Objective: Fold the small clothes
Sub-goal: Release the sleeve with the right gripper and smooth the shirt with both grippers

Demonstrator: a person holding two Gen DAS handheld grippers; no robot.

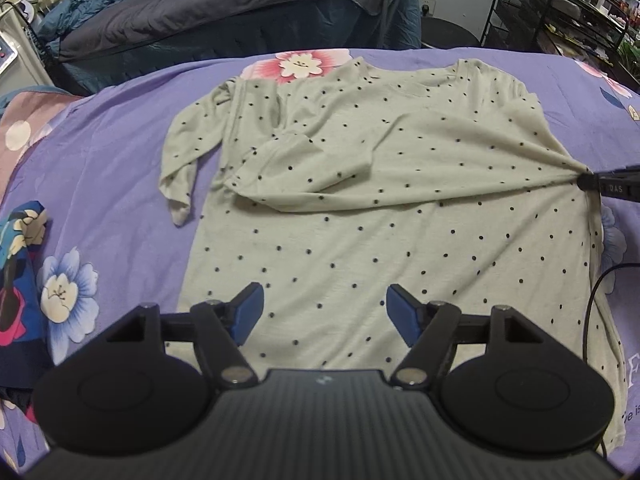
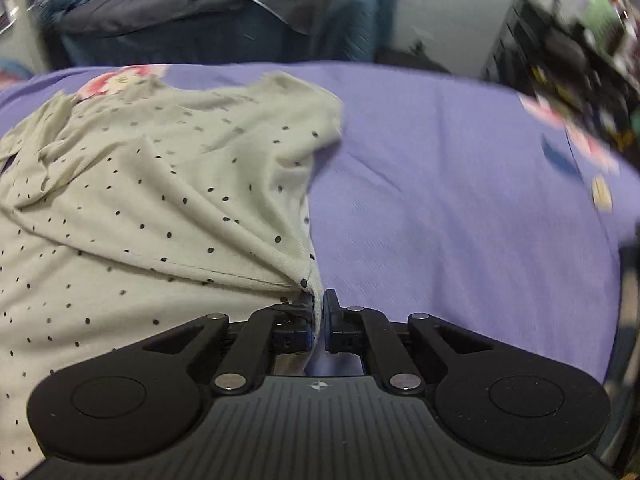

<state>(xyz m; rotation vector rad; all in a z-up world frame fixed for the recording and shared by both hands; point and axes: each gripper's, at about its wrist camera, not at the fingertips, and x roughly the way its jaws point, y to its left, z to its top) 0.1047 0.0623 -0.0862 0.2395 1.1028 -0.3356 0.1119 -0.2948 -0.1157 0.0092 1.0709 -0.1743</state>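
A pale grey long-sleeved top with small black dots [image 1: 360,184] lies spread on a purple flowered bedsheet [image 1: 120,184]. One sleeve is folded across the chest, the other hangs at the left. My left gripper [image 1: 324,312] hovers open over the lower hem, with nothing between its blue pads [image 1: 250,308]. My right gripper [image 2: 319,312] is shut on the top's [image 2: 160,200] right side edge, and the cloth bunches into a pinch there. In the left wrist view the right gripper [image 1: 586,181] shows as a black tip at the right edge of the cloth.
A dark patterned garment [image 1: 20,264] lies at the left of the bed. A black cable [image 1: 592,312] runs along the right side. Behind the bed stands a dark blue covered mass [image 1: 200,20], and a black wire shelf [image 1: 560,8] with bottles stands at the back right.
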